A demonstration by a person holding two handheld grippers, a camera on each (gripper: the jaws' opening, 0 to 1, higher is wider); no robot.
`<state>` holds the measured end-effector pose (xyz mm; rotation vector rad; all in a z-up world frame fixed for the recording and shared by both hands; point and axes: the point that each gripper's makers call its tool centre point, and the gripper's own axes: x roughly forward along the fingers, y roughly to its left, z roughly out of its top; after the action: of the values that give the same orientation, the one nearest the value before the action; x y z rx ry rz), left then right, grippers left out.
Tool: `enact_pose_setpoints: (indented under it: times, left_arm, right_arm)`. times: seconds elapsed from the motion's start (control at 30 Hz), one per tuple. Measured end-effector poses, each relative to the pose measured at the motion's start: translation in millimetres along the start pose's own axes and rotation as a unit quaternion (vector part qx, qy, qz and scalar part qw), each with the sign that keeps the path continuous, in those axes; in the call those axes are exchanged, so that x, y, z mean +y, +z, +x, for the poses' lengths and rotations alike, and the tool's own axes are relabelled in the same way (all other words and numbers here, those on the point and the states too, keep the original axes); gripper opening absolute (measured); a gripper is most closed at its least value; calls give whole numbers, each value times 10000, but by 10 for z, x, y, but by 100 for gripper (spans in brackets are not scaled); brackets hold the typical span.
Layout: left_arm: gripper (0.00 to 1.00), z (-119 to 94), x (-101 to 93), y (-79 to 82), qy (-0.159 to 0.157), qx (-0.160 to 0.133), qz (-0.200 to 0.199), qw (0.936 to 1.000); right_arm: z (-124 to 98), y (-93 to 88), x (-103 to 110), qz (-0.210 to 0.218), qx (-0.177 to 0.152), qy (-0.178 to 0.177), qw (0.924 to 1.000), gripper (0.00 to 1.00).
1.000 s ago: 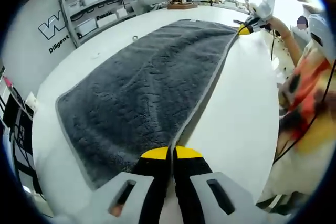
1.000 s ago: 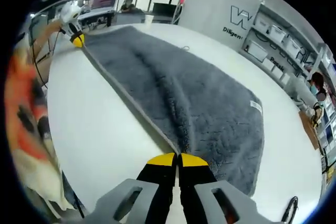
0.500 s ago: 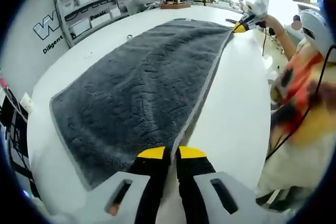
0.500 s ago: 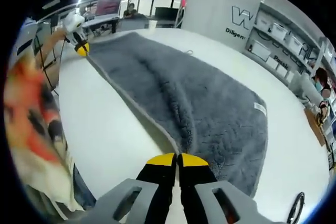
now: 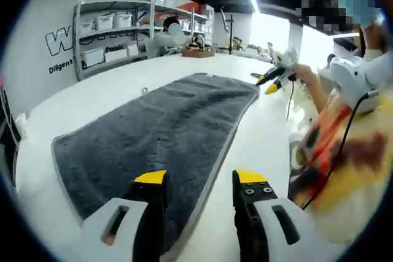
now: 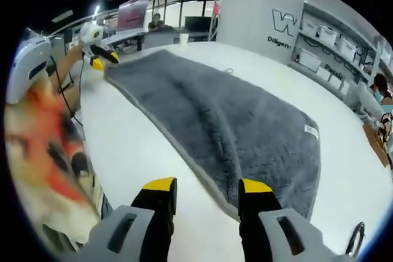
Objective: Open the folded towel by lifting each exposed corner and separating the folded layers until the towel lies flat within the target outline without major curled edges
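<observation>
The dark grey towel (image 5: 166, 121) lies spread out on the white table (image 5: 258, 145), its pale hem running along the near long side. My left gripper (image 5: 201, 179) hovers open above one near corner, nothing between its yellow-tipped jaws. My right gripper (image 6: 207, 186) is open too, over the hem at the opposite near corner of the towel (image 6: 227, 121). A white label (image 6: 311, 131) sits near the towel's short edge. Each gripper shows small in the other's view, the right gripper (image 5: 275, 79) and the left gripper (image 6: 101, 54), both just off the towel's corners.
A person in orange patterned clothes (image 5: 344, 145) stands along the table's near side, with a black cable hanging. A small metal ring (image 5: 145, 90) lies beyond the towel. Shelves with bins (image 5: 110, 29) and a seated person (image 5: 166, 38) are at the far end.
Both grippers were shut on the towel's near hem and have opened and let it go. Both have lifted and drawn back, and the hem now rests on the table.
</observation>
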<state>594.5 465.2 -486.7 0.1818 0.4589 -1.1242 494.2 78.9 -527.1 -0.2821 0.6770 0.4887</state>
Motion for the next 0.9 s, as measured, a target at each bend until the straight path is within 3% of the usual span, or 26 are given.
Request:
enact_pose_setpoints:
  times: [0.1, 0.17, 0.33, 0.47, 0.9]
  left_arm:
    - [63, -16, 78, 150, 168, -406, -258, 9987]
    - [68, -16, 111, 167, 242, -416, -235, 9986]
    - [99, 24, 181, 195, 408, -497, -325, 9974]
    - [100, 30, 226, 175, 461, -486, -401, 9969]
    - [100, 24, 340, 26, 637, -374, -669, 9950]
  right_arm:
    - [-10, 10, 5, 105, -32, 0, 9999, 57]
    - [-10, 21, -6, 175, -76, -35, 9998, 65]
    - [11, 4, -24, 325, -55, -72, 9994, 84]
    - [43, 18, -37, 435, -86, -106, 9990, 99]
    - [214, 268, 135, 570, -390, 10, 9976, 99]
